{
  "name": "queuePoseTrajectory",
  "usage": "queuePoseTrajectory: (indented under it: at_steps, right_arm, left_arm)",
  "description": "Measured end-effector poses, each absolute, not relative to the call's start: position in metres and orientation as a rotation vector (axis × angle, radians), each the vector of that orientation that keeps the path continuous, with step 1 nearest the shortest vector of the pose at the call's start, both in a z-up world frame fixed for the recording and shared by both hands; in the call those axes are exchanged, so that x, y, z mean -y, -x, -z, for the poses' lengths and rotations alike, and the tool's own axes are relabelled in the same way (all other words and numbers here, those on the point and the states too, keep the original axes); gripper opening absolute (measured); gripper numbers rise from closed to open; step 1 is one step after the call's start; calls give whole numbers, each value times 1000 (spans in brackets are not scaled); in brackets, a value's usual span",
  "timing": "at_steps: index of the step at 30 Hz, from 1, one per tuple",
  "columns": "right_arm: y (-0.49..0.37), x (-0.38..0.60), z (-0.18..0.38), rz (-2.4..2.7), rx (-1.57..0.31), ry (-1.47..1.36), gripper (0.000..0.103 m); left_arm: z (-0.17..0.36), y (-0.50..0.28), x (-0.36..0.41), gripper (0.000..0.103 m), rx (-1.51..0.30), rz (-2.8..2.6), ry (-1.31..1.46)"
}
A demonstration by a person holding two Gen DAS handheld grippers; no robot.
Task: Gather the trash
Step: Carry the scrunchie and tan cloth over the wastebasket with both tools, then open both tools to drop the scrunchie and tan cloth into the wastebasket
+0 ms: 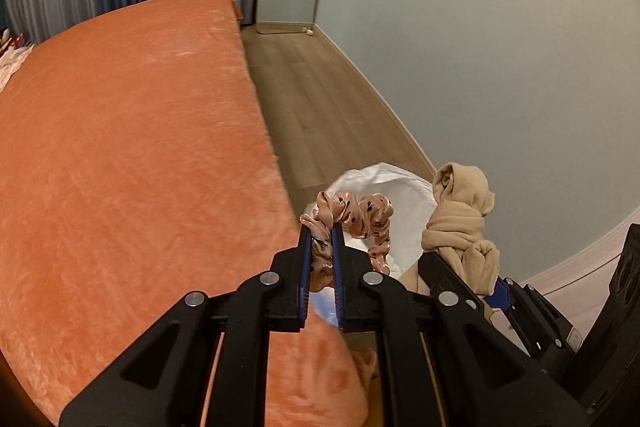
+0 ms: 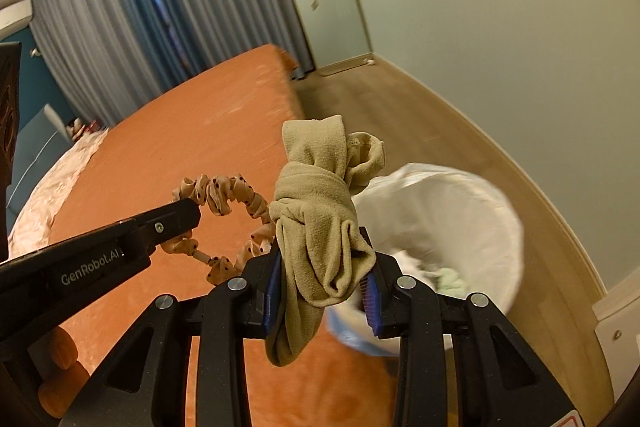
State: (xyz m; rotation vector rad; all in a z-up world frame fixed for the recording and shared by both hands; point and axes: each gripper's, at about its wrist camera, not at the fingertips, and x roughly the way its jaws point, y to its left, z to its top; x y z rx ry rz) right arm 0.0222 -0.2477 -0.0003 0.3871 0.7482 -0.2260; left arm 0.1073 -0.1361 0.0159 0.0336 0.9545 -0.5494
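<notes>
My left gripper [image 1: 320,231] is shut on a pink spotted scrunchie [image 1: 360,223], which loops out past its blue pads. My right gripper [image 2: 324,263] is shut on a knotted beige sock [image 2: 316,219] that stands up above the jaws and hangs below them. Both are held over the edge of an orange bed [image 1: 120,147]. A bin lined with a white bag [image 2: 452,215] stands on the floor just beyond; something pale green [image 2: 450,281] lies inside. In the right wrist view the left gripper [image 2: 188,217] comes in from the left with the scrunchie [image 2: 224,195]. The sock [image 1: 460,227] shows at the right of the left wrist view.
The bed's orange cover [image 2: 180,147] fills the left side, with pale bedding [image 2: 44,195] at its far end. A strip of wooden floor [image 1: 320,107] runs between bed and wall [image 1: 500,67]. Grey curtains [image 2: 140,7] hang behind the bed.
</notes>
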Motion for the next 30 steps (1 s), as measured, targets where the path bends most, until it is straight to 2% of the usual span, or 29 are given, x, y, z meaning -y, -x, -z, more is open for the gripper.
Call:
queuePoseTrajectory:
  at_steps: [13,16,20,25,30]
  right_arm:
    - [-2,299,4,331,-737,-446,32]
    - [-4,302,8,342,-740,-455,32]
    - [-10,298,11,351,-747,-458,32]
    - [-17,299,12,351,-753,-458,32]
    - [-16,300,13,345,-759,-454,32]
  left_arm:
    - [-12,-101,204,11,-969,632,-81]
    - [-9,-103,207,15,-978,640,-71]
    - [-7,-109,209,31,-976,613,-52]
    - [-3,-113,205,37,-974,587,-57]
    - [1,-116,197,37,-964,561,-73]
